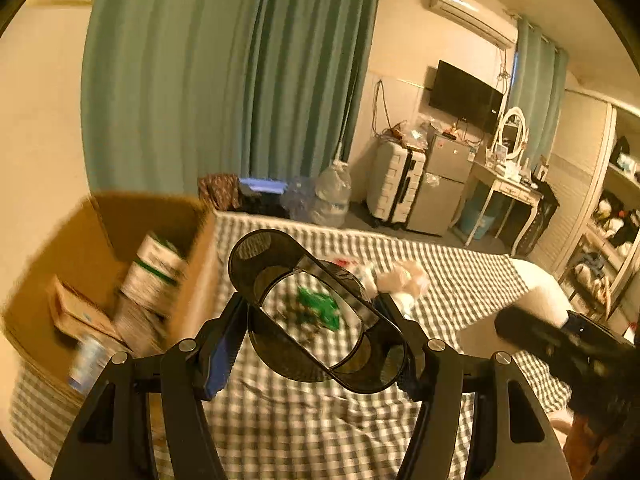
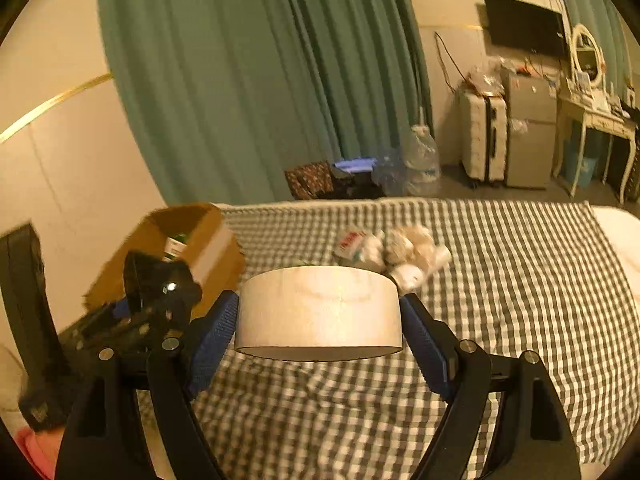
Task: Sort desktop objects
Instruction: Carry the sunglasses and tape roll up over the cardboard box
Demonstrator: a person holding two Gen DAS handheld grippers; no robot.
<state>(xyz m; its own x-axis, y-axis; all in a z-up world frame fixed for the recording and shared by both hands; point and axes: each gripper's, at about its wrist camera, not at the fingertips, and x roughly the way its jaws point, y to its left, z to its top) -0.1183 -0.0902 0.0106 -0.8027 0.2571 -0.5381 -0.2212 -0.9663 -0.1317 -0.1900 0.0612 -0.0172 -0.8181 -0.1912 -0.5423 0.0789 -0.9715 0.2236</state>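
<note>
left wrist view: the left tool [image 1: 316, 332] grasps a black mesh holder [image 1: 316, 308] by its sides, raised over the checked bed [image 1: 460, 276], with the cardboard box [image 1: 100, 248] to its left. right wrist view: the right tool [image 2: 320, 320] grasps a pale round tape roll [image 2: 320, 312] above the same bed. advice: carry each level, and release only once over the box.

Teal curtains [image 1: 224, 76] hang behind the bed's far edge. On the floor there stands a large water jug [image 1: 333, 196]; farther right are a white suitcase [image 1: 394, 186], a small grey fridge [image 1: 442, 184] and a white dressing table [image 1: 506, 196] bearing an oval mirror [image 1: 512, 132]. A black television [image 1: 466, 96] and an air conditioner [image 1: 468, 14] hang on the wall.
</note>
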